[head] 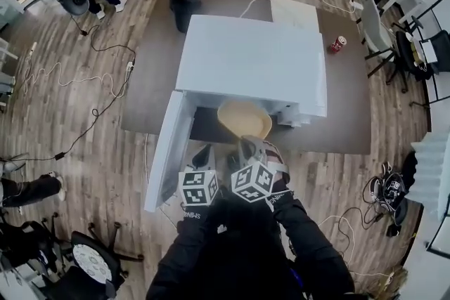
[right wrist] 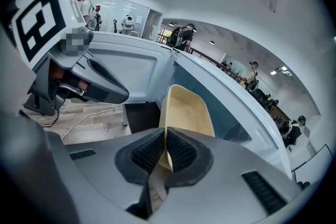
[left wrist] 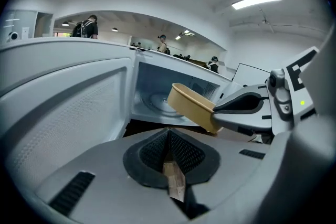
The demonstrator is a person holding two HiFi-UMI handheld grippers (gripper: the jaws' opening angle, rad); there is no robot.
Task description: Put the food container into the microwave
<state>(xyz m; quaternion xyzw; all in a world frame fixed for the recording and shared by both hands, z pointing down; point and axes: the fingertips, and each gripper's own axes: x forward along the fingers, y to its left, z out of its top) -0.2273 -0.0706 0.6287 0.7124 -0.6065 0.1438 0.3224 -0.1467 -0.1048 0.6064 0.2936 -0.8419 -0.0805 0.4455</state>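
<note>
head view: a white microwave (head: 253,63) sits on a dark rug (head: 348,109) at the centre, its door (head: 169,151) swung open toward 7 o'clock. the tan food container (head: 244,119) is at the mouth of the cavity, at the microwave's 6 o'clock edge. the right gripper (head: 250,145) reaches it from 6 o'clock, with the left gripper (head: 204,154) just beside it at 9 o'clock. a red can (head: 337,44) lies at 2 o'clock.

left gripper view: its jaws are pressed together with nothing gripped. toward 1 o'clock the container hangs tilted in front of the open cavity, its right end in the right gripper; the turntable (left wrist: 156,99) shows behind it.

right gripper view: the jaws are clamped on the container's near wall, and the container stretches toward 12 o'clock. the left gripper is at 10 o'clock.
</note>
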